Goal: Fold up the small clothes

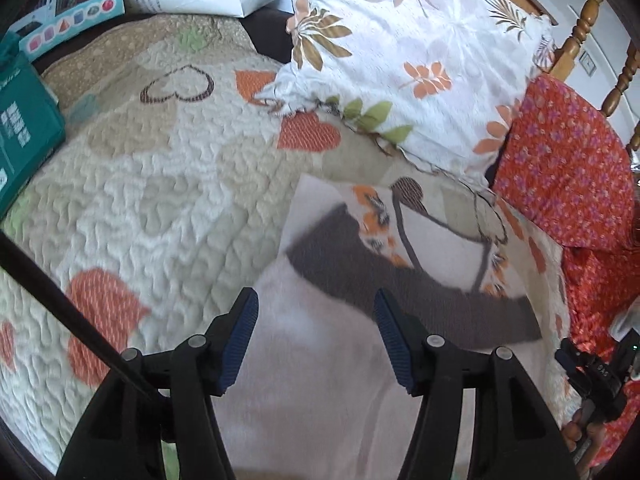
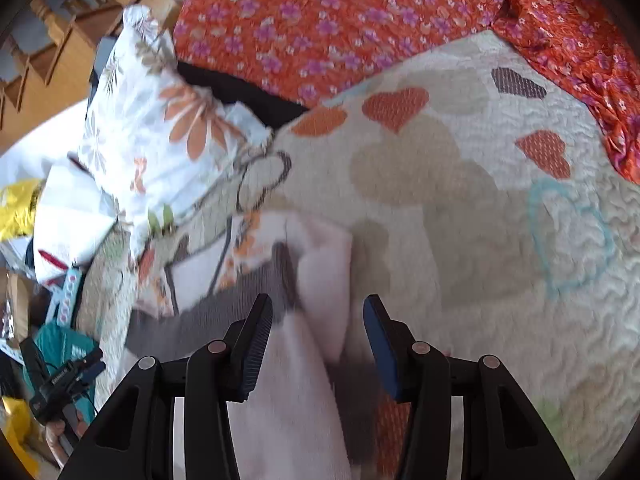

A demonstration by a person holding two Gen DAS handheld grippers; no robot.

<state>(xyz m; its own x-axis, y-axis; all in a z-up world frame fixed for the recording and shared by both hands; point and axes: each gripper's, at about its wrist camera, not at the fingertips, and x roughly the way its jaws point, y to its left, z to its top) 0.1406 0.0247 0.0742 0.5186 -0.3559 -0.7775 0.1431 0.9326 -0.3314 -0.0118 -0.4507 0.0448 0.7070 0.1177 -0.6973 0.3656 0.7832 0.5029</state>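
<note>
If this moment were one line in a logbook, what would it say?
left hand-held gripper: open, over pale garment | right hand-held gripper: open, at its folded edge | garment on heart quilt

Your quilt (image 1: pixel 168 184) on the bed is cream and beige, stitched with orange, brown and pale blue hearts. The small garment (image 1: pixel 320 360) you see is pale pink with a dark grey-brown band and an orange flower print on white. The pillow (image 1: pixel 404 56) is white with orange, brown, grey and green leaves. The spread (image 2: pixel 320 20) along the bed's edge is orange-red with small purple flowers. Your gripper pads (image 1: pixel 240 332) are dark blue on black arms.
</note>
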